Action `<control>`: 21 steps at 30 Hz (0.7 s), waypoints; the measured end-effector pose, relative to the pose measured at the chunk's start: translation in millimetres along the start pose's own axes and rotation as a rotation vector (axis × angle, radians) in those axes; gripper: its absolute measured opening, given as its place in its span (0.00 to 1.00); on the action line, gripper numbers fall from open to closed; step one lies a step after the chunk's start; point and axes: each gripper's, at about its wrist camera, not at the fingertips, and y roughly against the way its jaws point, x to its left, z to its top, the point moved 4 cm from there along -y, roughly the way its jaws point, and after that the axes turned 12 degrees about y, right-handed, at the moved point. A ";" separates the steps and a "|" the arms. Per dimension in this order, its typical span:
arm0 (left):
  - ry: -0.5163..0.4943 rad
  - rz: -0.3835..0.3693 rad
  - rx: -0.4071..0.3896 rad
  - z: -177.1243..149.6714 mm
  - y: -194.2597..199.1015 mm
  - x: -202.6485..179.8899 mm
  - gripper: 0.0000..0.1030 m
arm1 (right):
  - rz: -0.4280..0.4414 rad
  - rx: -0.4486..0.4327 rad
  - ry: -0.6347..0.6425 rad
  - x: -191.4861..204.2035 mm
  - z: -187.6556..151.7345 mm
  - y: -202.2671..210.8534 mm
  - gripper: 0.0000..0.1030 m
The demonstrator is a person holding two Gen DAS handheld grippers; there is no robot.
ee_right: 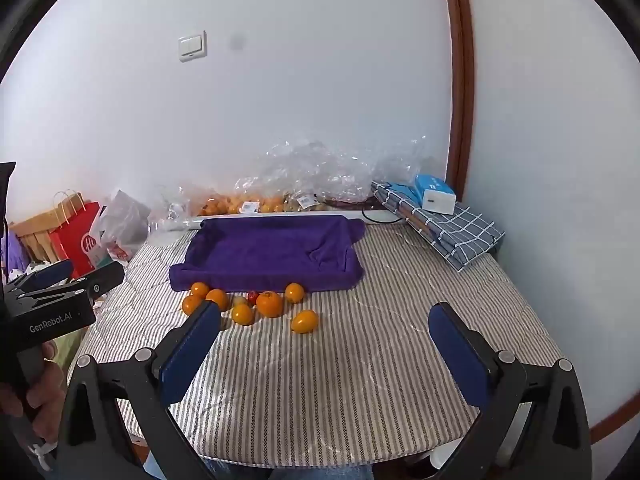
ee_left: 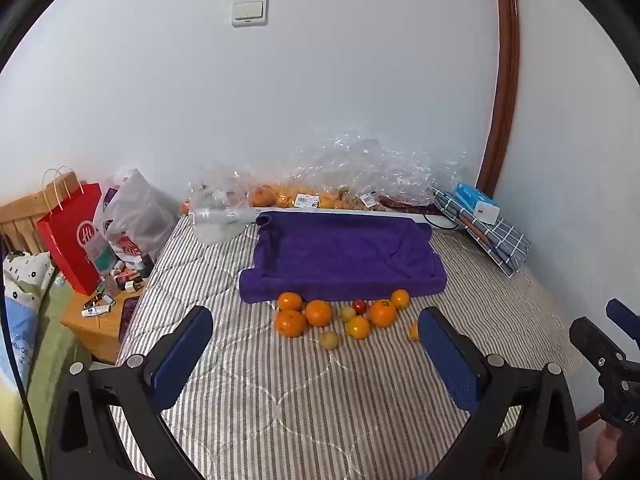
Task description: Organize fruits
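Several loose fruits lie on the striped mattress just in front of a purple towel-lined tray (ee_left: 344,256) (ee_right: 268,252): oranges (ee_left: 319,313) (ee_right: 270,304), a small red fruit (ee_left: 359,306) (ee_right: 252,297), pale yellow-green fruits (ee_left: 329,340) and an oval yellow-orange fruit (ee_right: 305,321) apart on the right. The tray holds no fruit. My left gripper (ee_left: 316,344) is open and empty, above the mattress short of the fruits. My right gripper (ee_right: 326,344) is open and empty, also short of them. Each gripper shows at the edge of the other's view.
Clear plastic bags (ee_left: 360,172) with more fruit lie along the wall behind the tray. A folded checked cloth (ee_left: 492,236) with a blue box (ee_left: 476,200) sits at back right. A red paper bag (ee_left: 74,236) and a cluttered wooden nightstand (ee_left: 100,316) stand left of the mattress.
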 end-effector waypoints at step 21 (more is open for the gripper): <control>0.006 0.011 -0.003 2.7 3.9 -4.2 1.00 | 0.027 -0.010 -0.021 0.5 -3.1 0.8 0.99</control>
